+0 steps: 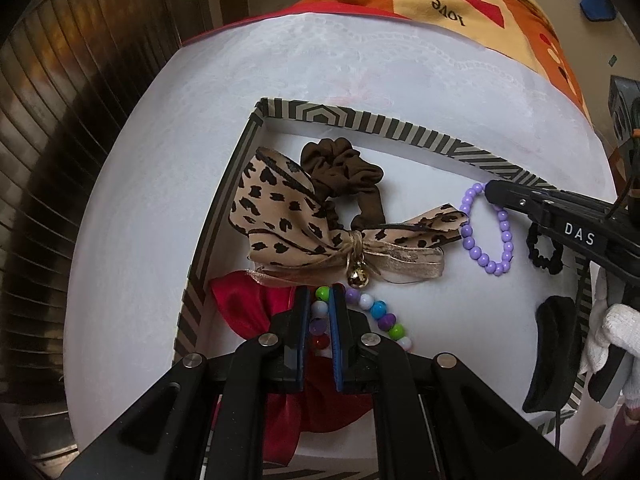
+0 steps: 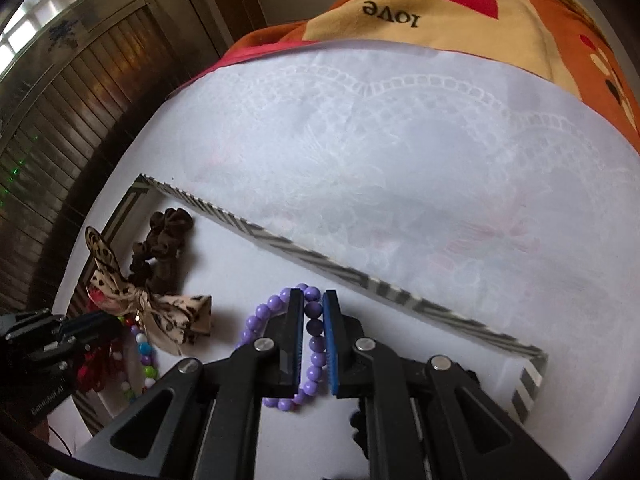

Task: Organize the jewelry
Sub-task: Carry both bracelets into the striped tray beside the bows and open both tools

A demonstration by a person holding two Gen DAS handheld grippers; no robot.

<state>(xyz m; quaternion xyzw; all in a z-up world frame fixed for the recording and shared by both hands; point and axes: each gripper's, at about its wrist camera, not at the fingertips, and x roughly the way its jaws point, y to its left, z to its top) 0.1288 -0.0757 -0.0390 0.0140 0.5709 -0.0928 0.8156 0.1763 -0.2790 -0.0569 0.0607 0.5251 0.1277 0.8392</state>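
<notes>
A striped-rimmed box [image 1: 362,122] with a white floor lies on a white lace cloth. In it are a leopard-print bow [image 1: 280,216], a brown scrunchie [image 1: 340,168], a red bow [image 1: 248,312], a purple bead bracelet [image 1: 486,236] and a multicolour bead bracelet [image 1: 380,316]. My left gripper [image 1: 325,296] is shut on the multicolour bracelet's near beads. My right gripper [image 2: 313,300] is shut on the purple bracelet [image 2: 260,320]; its tip shows in the left wrist view [image 1: 494,194]. The box rim [image 2: 320,258] runs just beyond it.
A black scrunchie [image 1: 544,252] and a black band [image 1: 550,356] lie at the box's right side. An orange patterned blanket [image 2: 460,20] covers the far end. A dark wooden louvred door [image 2: 80,112] stands to the left. A white-gloved hand [image 1: 616,332] holds the right gripper.
</notes>
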